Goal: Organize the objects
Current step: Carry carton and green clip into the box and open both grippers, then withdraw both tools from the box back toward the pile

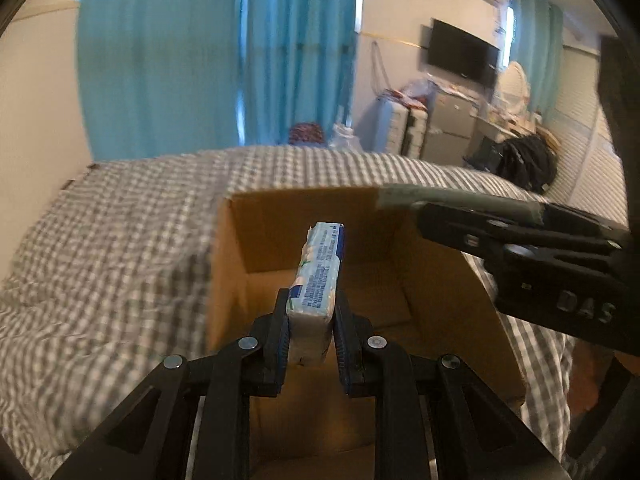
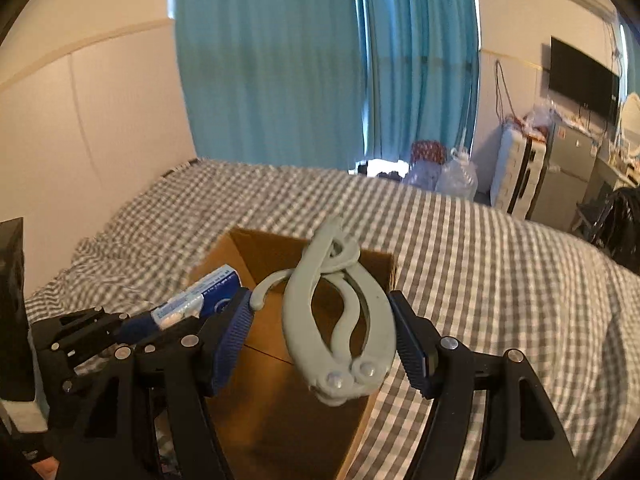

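Note:
An open cardboard box sits on a grey checked bed. My left gripper is shut on a white and blue tissue pack and holds it over the box opening. My right gripper holds a grey-green plastic clip tool over the same box; its right pad touches the tool, a gap shows on the left. The right gripper also shows in the left wrist view, and the tissue pack in the right wrist view.
Blue curtains hang behind the bed. Clear plastic bottles stand past the far bed edge. A fridge, a wall television and a dark bag are at the right.

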Available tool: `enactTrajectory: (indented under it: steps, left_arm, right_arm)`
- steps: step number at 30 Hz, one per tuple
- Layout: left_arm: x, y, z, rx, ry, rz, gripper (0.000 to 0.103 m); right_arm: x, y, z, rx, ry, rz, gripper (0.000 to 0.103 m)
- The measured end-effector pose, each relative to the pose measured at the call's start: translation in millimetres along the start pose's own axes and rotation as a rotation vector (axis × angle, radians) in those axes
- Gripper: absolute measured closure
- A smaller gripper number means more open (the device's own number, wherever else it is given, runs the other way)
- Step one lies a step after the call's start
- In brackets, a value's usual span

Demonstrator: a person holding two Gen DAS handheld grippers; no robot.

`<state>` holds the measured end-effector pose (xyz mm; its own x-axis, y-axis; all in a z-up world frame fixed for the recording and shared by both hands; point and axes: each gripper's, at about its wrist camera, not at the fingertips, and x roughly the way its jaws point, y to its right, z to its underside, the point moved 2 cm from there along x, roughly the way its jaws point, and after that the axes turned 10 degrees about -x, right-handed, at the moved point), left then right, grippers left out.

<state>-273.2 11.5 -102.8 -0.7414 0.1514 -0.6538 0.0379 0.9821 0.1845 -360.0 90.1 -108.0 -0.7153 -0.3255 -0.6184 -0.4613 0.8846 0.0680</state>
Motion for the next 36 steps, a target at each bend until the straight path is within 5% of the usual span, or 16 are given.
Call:
enactTrajectory:
  steps: [5,8,9,14,26,31,36]
  left_arm:
    - [12,2,10,-0.008,-0.053,0.029,0.074]
    - [1,3,16,-0.018,-0.049,-0.008,0.020]
    - [-9,1,18,-0.039,-0.026,-0.020,0.015]
    - [-49,1,19,-0.126,-0.010,0.008,0.014]
    - [-187,-1,15,-0.210,0.136,-0.098,0.002]
    - [-241,-2,19,-0.199,0.225,-0.109,0.000]
    - [-262,-6,47,-0.180,0.232,-0.176,0.000]
  right_arm:
    - [15,4,10,0.017,-0.007,-0.017,0.035]
    - [-3,7,5,0.044,0.036,-0.026,0.021]
    - [-14,6,3,0.050,0.058,-0.024,0.019]
    - [-71,-2,-6,0.008,0.106,0.016,0.018]
    - [-201,-44,11,-0.051,0.174,0.034,0.013]
    - [-254,-71,20,-0.155,0.239,0.104,0.001]
    - [-272,-88,43,-0.196,0.226,0.078,0.000]
